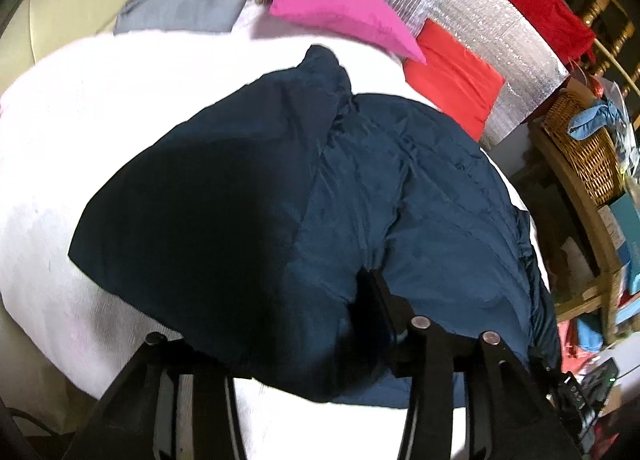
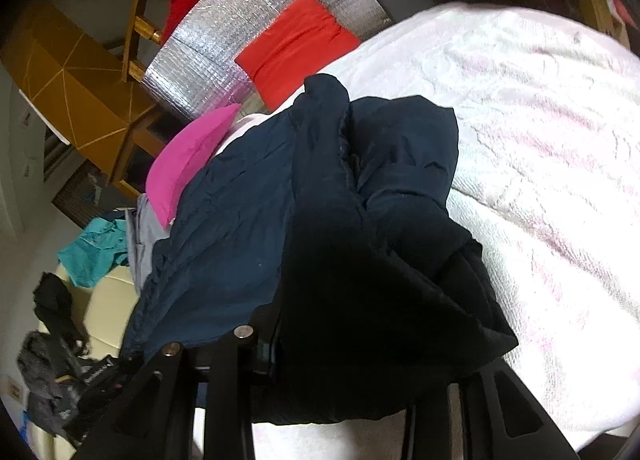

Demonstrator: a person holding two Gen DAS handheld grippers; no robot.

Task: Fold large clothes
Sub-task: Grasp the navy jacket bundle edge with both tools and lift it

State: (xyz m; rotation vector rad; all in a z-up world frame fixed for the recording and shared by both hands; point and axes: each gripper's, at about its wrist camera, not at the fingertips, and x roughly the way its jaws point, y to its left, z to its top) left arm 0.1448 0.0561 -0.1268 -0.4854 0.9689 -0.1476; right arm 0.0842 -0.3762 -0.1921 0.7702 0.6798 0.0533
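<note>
Left wrist view: navy garment point(image 1: 280, 179) is spread mid-frame on the white towel point(image 1: 80, 131); left gripper point(image 1: 280, 324) is buried in fabric (grip undeterminable). Right wrist view: garment is bunched centrally; right gripper point(image 2: 360, 356) likewise hidden, state undeterminable.

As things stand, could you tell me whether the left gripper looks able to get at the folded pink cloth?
Probably not without moving. The pink cloth lies on the far side of the navy garment, whose bulk fills the space ahead of the left gripper, so it would likely need lifting over.
</note>
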